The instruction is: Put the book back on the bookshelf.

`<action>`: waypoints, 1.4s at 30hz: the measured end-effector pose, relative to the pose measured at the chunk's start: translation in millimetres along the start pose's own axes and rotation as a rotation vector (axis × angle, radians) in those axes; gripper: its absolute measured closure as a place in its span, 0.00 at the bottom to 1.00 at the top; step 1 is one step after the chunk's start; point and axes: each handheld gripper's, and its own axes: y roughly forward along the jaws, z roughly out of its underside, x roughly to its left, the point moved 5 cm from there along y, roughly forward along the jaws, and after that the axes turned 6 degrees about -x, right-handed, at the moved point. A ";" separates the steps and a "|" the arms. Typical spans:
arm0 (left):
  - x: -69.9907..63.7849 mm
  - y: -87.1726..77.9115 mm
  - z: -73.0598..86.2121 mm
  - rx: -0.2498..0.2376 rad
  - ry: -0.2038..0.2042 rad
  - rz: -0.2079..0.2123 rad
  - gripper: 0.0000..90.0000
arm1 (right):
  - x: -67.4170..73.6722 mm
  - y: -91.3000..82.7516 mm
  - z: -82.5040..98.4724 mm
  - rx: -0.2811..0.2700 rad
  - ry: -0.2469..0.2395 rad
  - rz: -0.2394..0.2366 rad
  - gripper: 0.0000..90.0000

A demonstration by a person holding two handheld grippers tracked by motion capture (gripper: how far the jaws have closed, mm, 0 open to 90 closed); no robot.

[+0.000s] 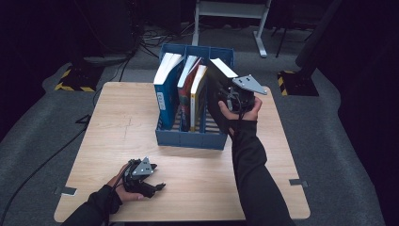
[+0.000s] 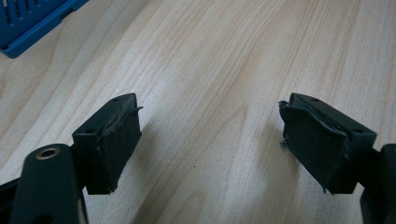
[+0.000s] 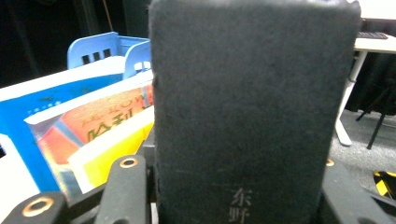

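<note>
Holding a black book (image 1: 217, 92) at the right end of the blue bin (image 1: 190, 138), the right hand-held gripper (image 1: 234, 95) is clamped on its spine; the book tilts, lower part inside the bin, top above the rim. Whether it is going in or coming out I cannot tell. Next likely calls for a straight move along the slot, clear of the yellow book (image 1: 198, 96) beside it and the bin's right wall. Jaws apart, the left hand-held gripper (image 1: 157, 187) rests on the table (image 1: 117, 136), with bare wood all round.
</note>
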 end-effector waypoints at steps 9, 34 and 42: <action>-0.3 0.0 0.0 0.001 0.002 0.003 0.21 | -5.6 11.9 4.2 0.006 0.021 0.058 0.60; -1.8 0.9 -0.5 0.000 0.021 0.034 0.21 | -4.0 62.8 40.5 0.074 0.079 0.130 0.59; -1.9 0.9 -0.5 0.000 0.025 0.036 0.21 | -5.5 64.1 53.6 0.105 0.082 0.123 0.59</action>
